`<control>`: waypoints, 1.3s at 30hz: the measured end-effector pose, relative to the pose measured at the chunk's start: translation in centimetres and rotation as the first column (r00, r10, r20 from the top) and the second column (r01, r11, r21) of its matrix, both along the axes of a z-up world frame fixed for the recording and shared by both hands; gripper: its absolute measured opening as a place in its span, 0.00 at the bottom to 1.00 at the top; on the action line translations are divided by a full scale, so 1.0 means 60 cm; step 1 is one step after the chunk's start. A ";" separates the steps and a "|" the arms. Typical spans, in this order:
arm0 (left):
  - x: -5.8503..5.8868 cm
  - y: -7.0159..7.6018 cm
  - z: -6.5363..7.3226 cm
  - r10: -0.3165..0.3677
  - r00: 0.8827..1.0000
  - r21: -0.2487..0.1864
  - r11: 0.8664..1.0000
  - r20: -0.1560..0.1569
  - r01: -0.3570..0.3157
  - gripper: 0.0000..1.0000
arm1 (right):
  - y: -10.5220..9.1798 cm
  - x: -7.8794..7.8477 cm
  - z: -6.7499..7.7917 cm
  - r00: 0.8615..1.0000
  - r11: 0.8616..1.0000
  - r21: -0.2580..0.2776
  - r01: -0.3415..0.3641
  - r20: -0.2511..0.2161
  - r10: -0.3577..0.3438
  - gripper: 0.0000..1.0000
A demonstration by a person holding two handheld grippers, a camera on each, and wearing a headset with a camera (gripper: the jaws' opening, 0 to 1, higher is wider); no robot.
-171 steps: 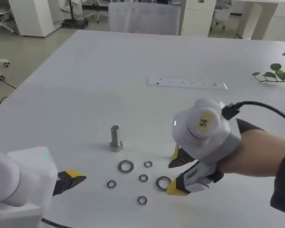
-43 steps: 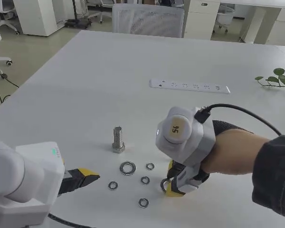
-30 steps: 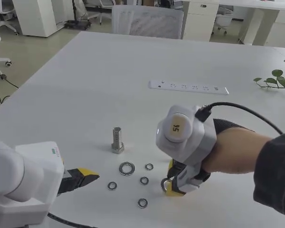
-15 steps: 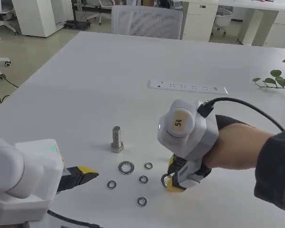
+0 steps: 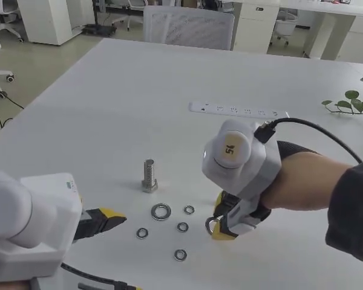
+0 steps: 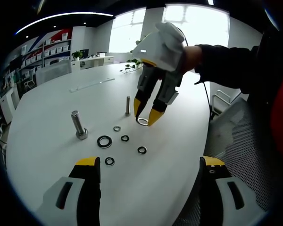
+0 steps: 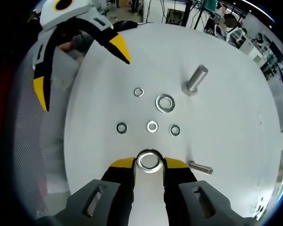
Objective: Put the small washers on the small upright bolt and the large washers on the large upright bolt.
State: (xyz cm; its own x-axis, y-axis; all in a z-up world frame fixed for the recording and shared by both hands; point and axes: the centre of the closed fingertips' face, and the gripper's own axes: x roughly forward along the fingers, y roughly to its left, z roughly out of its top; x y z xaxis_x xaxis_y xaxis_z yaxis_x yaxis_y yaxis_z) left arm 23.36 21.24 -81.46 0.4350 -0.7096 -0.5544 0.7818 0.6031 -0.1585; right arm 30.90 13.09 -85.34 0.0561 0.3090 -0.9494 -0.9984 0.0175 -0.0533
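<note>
The big bolt (image 5: 149, 176) stands toward the bench's (image 5: 139, 90) near edge, with loose washers (image 5: 161, 212) lying just before it. Free bench runs from there to the power strip (image 5: 238, 112).

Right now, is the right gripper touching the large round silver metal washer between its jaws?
Touching. The right gripper view shows the right gripper closed on the large silver washer, both yellow tips against its rim.

A dark sleeve (image 5: 354, 211) meets the white right claw (image 5: 218, 222), with black yellow-tipped jaws, yellow 56 disc (image 5: 230, 149), black cable (image 5: 308, 123).
</note>
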 end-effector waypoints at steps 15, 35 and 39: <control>0.004 -0.001 0.009 0.000 1.000 -0.014 1.000 0.017 0.000 0.86 | 0.011 0.006 0.048 0.999 0.999 -0.012 -0.037 0.023 0.037 0.23; 0.011 0.001 0.017 0.006 0.999 -0.023 1.000 0.035 -0.005 0.86 | 0.050 0.045 0.125 0.987 0.989 -0.052 -0.142 0.074 0.145 0.23; 0.012 0.002 0.018 0.008 0.999 -0.023 1.000 0.036 -0.007 0.86 | 0.062 0.058 0.141 0.982 0.985 -0.059 -0.162 0.086 0.167 0.23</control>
State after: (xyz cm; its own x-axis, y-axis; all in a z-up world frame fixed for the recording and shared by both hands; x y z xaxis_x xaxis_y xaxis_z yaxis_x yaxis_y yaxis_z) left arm 24.09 21.35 -80.39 0.4594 -0.7185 -0.5223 0.7828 0.6054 -0.1443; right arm 34.37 16.80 -76.86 0.0951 0.2723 -0.9575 -0.9784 -0.1516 -0.1403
